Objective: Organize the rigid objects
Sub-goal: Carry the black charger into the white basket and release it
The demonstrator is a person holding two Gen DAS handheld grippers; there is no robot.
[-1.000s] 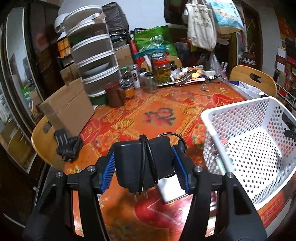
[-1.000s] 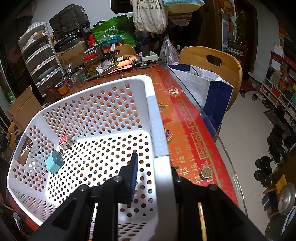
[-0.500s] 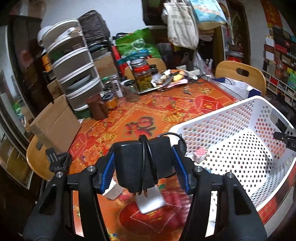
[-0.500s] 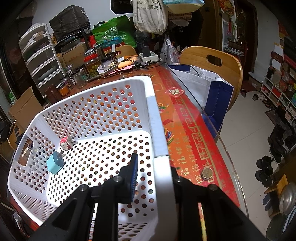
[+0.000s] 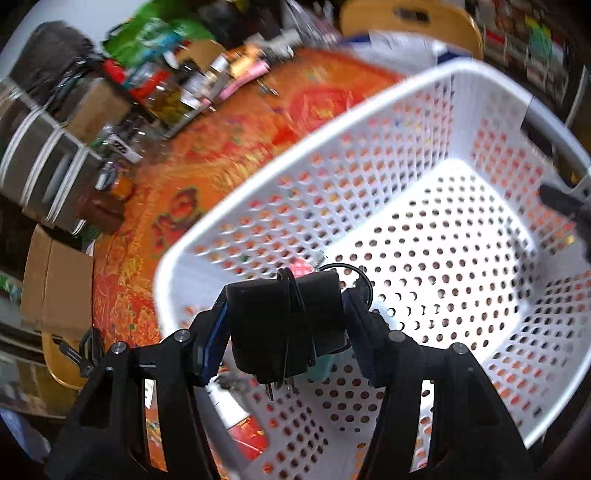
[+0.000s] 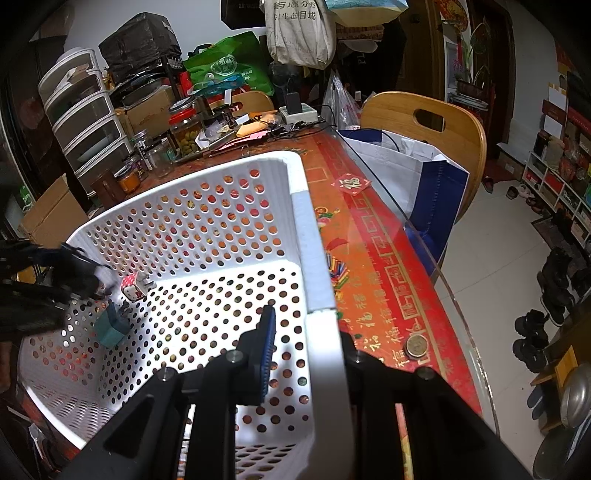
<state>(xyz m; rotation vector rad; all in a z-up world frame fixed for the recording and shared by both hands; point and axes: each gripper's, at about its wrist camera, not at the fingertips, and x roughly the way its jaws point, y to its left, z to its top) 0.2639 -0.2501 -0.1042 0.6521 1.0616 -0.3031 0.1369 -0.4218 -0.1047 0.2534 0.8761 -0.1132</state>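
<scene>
Covering the tabletop [image 6: 373, 236] is a red patterned cloth; jars [image 6: 184, 129] and drawers [image 6: 85, 118] crowd its far end. Left fingers [image 5: 221, 325] clamp a black adapter [image 5: 284, 325] over the white basket [image 5: 369, 122], whose rim right fingers [image 6: 267, 339] pinch.

Left gripper [image 5: 284, 317] clamped on black power adapter [image 5: 284, 321], cable [image 5: 295, 325] wound round its body, two metal prongs [image 5: 280, 387] pointing down. Adapter sits over near corner of white perforated basket [image 5: 369, 122], w/ a teal item [image 5: 325, 365] partly hidden just behind it and sth pink [image 5: 301, 266] peeking above; can't tell what either is. Basket stands on red-orange patterned tablecloth [image 5: 236, 133]. Far side of table: blurred jars, bags, clutter. Cardboard box [image 5: 55, 284] at left edge, wooden chair [image 5: 410, 18] top right. Black gripper tip [image 5: 561, 203] on basket's right rim. Whole frame motion-blurred.
</scene>
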